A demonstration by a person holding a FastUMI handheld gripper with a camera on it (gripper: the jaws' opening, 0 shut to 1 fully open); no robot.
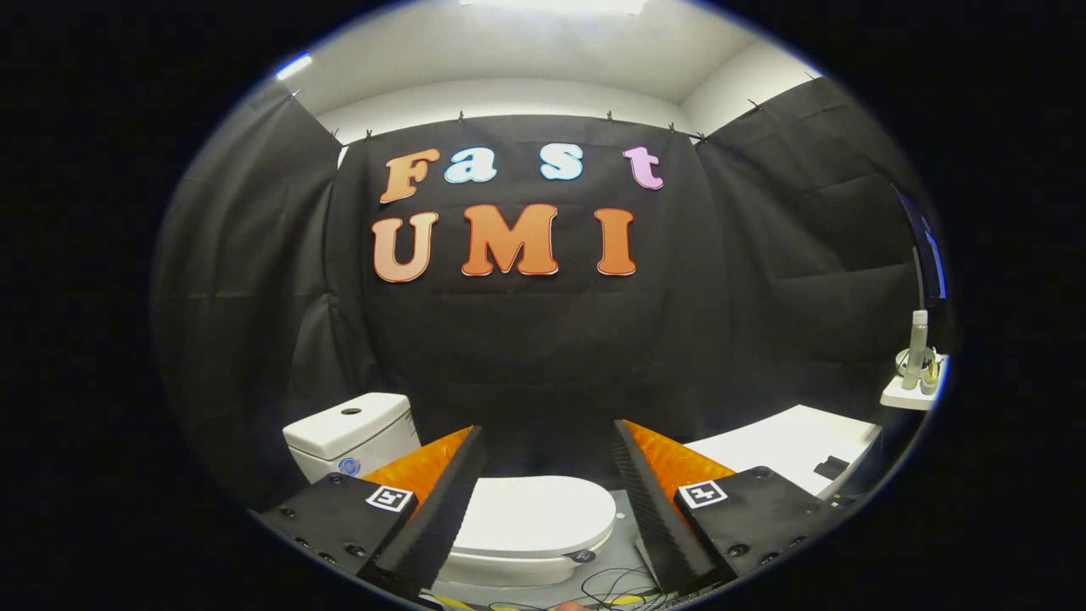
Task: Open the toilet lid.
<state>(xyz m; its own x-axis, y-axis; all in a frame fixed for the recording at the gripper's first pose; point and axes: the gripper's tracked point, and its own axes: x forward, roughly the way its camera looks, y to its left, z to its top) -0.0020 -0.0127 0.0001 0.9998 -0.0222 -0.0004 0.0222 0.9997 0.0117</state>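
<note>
White plastic toilet lid [530, 516] sits down flat, closed, and it's below and just ahead of the fingers, showing in the gap between them. The gripper [547, 454] has its fingers spread wide with nothing in them, not touching anything yet.

Key thing for the next move imo: the lid's long axis runs left to right across the view, with the rounded front edge pointing right and the hinge end over on the left by the tank [352, 437]. So the free lip is nearer the right finger, and that's probably where you'd want to get under it and swing it up toward the tank.

Further right there's a white counter [785, 445], and beyond that a little shelf [908, 395] with a bottle [916, 348]. Some cables [611, 585] lie on the floor near the bowl.
</note>
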